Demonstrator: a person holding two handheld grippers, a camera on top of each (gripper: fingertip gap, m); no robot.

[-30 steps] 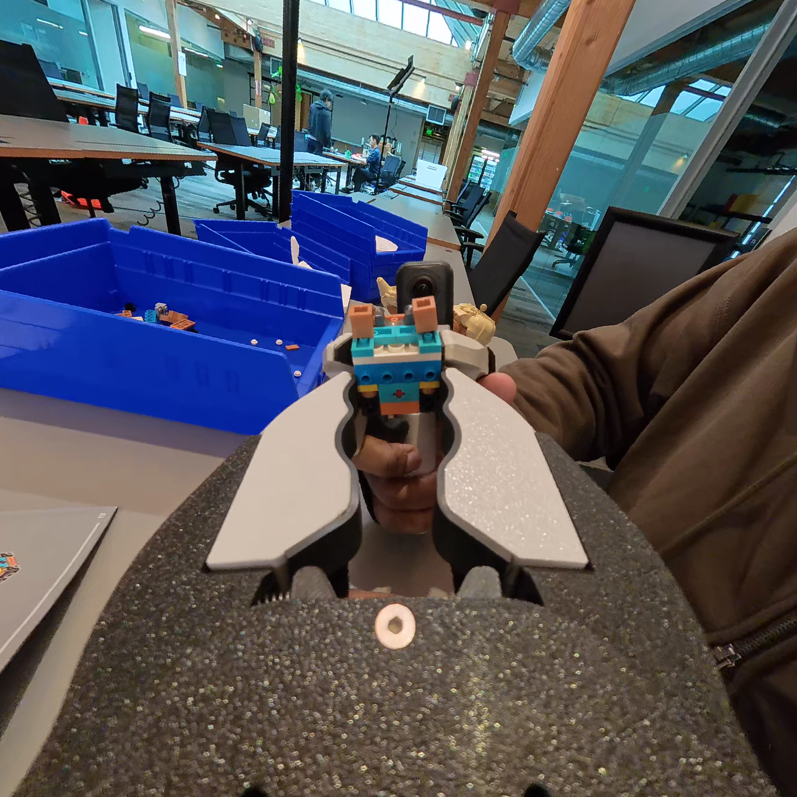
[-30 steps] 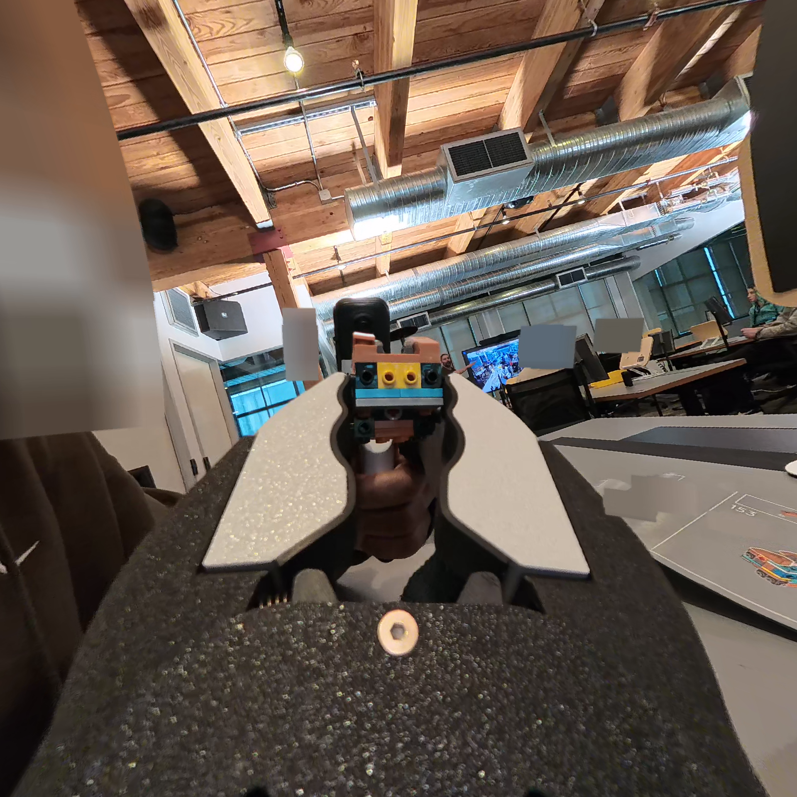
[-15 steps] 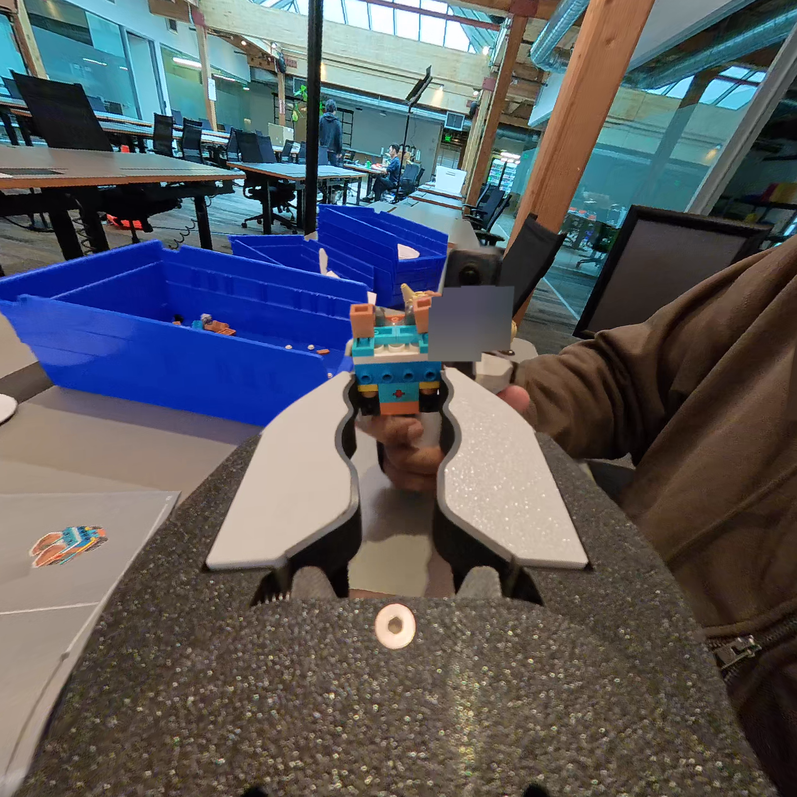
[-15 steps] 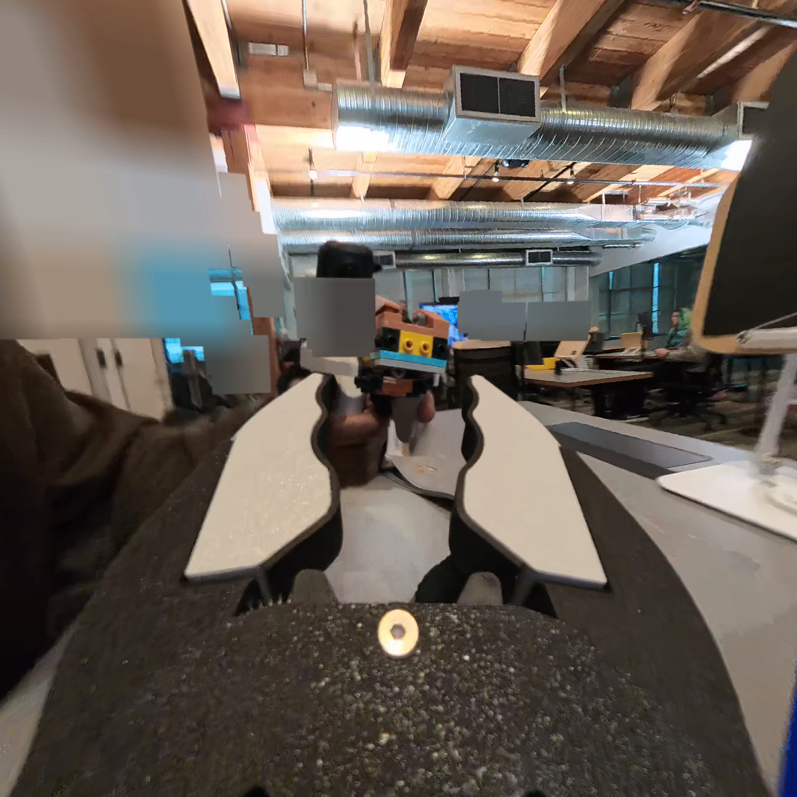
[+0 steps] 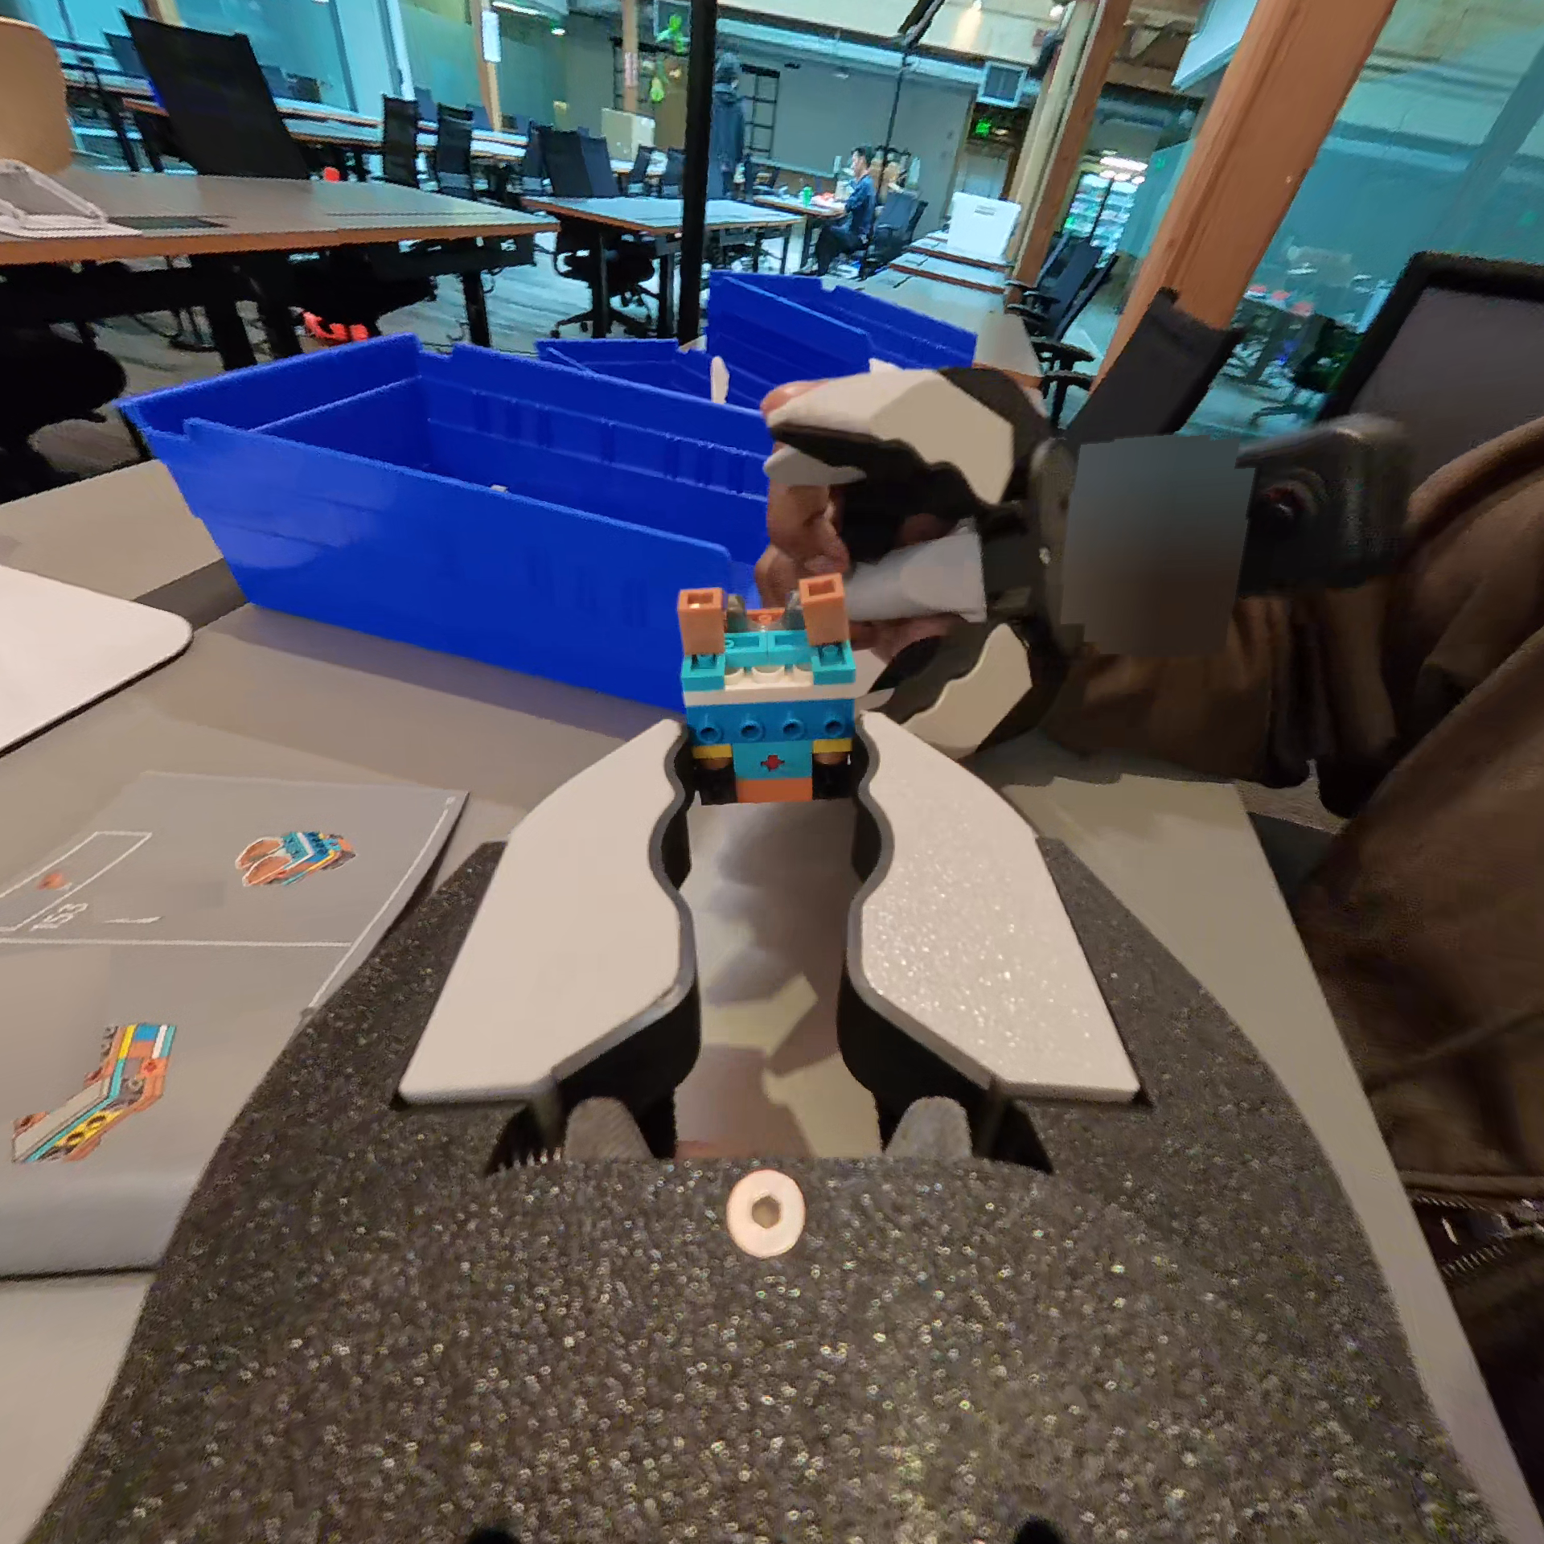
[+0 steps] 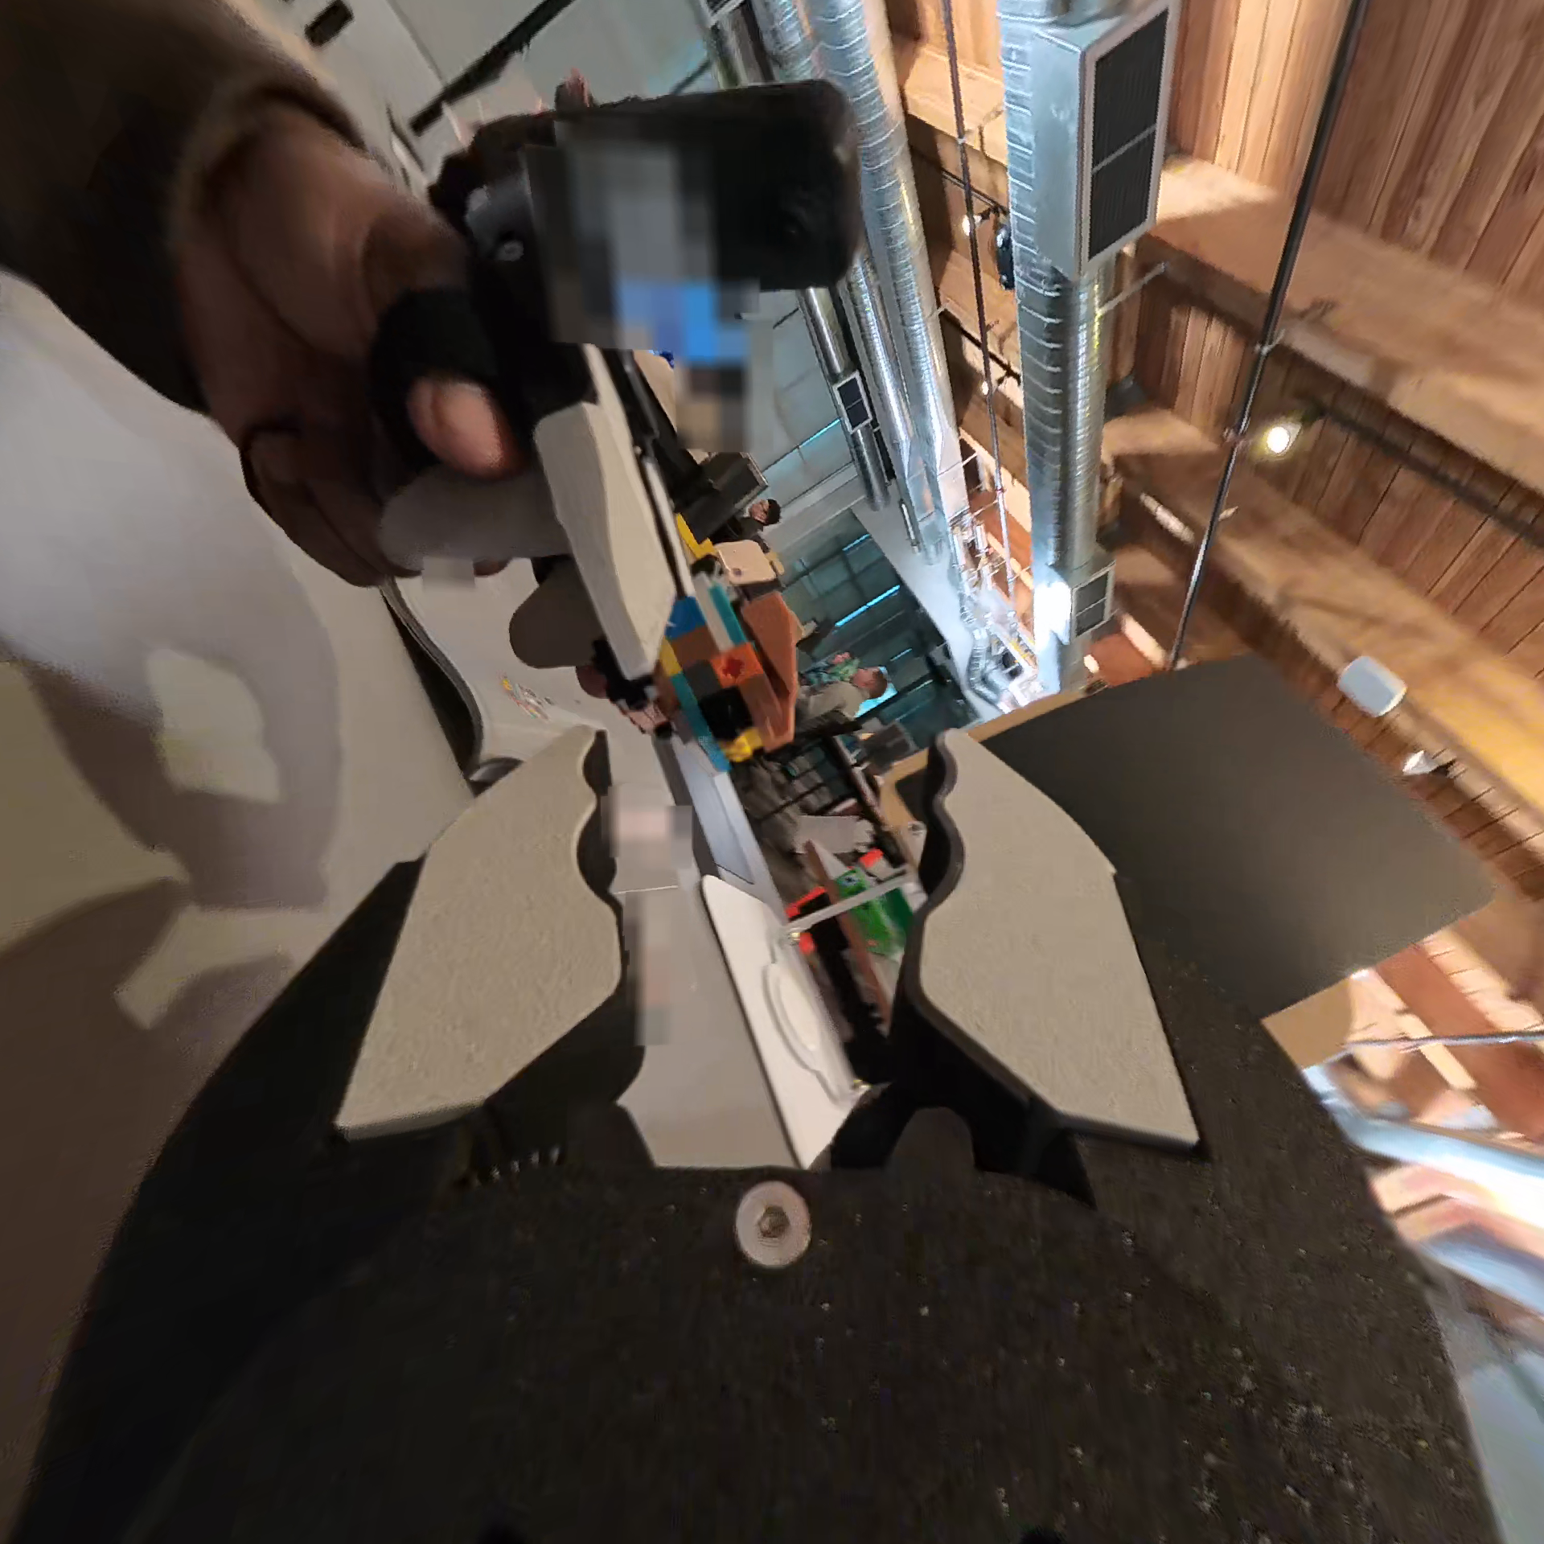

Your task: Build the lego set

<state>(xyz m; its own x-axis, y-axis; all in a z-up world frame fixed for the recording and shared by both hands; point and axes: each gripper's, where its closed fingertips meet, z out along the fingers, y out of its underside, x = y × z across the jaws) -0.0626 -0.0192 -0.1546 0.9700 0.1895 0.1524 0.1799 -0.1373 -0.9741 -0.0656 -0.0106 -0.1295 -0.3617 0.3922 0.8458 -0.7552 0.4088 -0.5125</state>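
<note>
My left gripper point(image 5: 773, 752) is shut on a small lego model point(image 5: 767, 698) of teal, blue, white and orange bricks with two orange posts on top, held above the grey table point(image 5: 351, 710). My right gripper point(image 6: 769, 752) is open and empty, rolled on its side. In the left wrist view it point(image 5: 894, 535) hovers just behind and right of the model, apart from it. In the right wrist view the model point(image 6: 723, 668) sits in the left gripper's fingers point(image 6: 610, 535), a little beyond my open right fingertips.
A large blue bin point(image 5: 468, 510) stands behind the model, with more blue bins point(image 5: 819, 334) farther back. A grey instruction booklet point(image 5: 192, 944) lies at the left. A white pad point(image 5: 67, 643) is at the far left. A brown sleeve point(image 5: 1437, 752) fills the right.
My right gripper let go of the model, opened, drew back to the right and rolled sideways. My left gripper keeps the model and has tilted down toward the table.
</note>
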